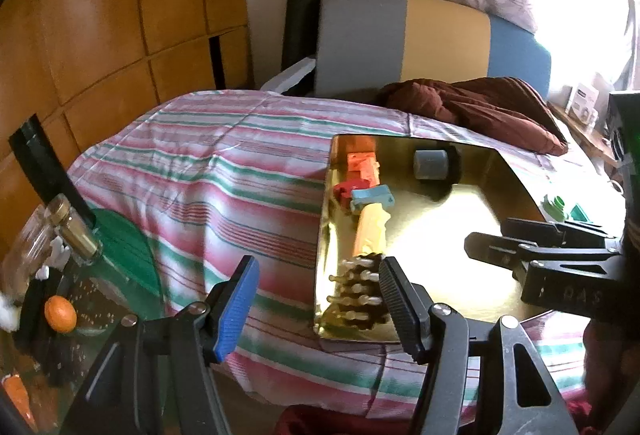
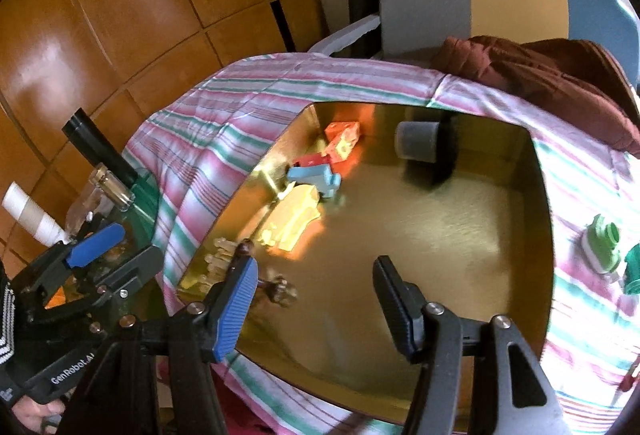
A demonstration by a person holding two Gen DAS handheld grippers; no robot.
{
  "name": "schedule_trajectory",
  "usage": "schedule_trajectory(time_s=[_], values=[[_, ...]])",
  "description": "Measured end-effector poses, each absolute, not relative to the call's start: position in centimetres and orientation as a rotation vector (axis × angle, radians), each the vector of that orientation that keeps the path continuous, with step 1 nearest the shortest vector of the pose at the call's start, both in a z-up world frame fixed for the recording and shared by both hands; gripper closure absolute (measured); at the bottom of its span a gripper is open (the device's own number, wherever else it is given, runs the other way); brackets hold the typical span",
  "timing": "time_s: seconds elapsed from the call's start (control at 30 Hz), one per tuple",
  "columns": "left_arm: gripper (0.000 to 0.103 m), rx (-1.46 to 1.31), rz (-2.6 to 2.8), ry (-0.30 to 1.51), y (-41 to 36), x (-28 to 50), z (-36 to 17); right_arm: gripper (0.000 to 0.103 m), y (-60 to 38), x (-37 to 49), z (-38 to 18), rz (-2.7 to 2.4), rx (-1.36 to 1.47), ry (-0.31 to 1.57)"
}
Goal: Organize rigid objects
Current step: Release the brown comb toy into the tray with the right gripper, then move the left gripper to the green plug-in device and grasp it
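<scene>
The left gripper (image 1: 316, 295) was held with its jaws spread wide, nothing between them; its blue-padded finger sat on the left, the black one on the right; the right gripper (image 2: 314, 295) likewise stood with jaws apart and empty; in the left wrist view it reached in from the right edge, and in the right wrist view the left one showed at lower left, gripped by a hand (image 2: 28, 411) in a striped cuff.
</scene>
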State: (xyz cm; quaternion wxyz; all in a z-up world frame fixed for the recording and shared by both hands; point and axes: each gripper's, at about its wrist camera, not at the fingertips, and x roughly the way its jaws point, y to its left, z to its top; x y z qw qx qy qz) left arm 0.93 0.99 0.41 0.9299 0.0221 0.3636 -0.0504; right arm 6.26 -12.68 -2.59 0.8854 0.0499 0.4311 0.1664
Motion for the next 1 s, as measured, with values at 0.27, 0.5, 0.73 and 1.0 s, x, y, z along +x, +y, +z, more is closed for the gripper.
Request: schedule_trajectory(time_s=[0.27, 0.5, 0.73, 1.0], values=[[0.040, 0.086, -0.155, 0.745, -1.1, 1.0, 0.6, 0.042, -17.8, 5.8, -2.2, 0.237, 0.096, 0.877], [0.039, 0.115, -0.216, 0.752, -3.3, 1.3, 0.8, 0.042, -25.5, 4.8, -1.4, 0.076, 0.088, 0.859], [0.039, 0.121, -0.320, 0.800, -6.0, 2.0, 0.5, 0.042, -37.9, 2.6, 0.2, -0.215, 0.169, 0.789], [0.039, 0.193, -0.439, 0.757, -11.4, 2.1, 1.9, 0.042, -50.8, -2.5, -2.9, -0.601, 0.390, 0.712]])
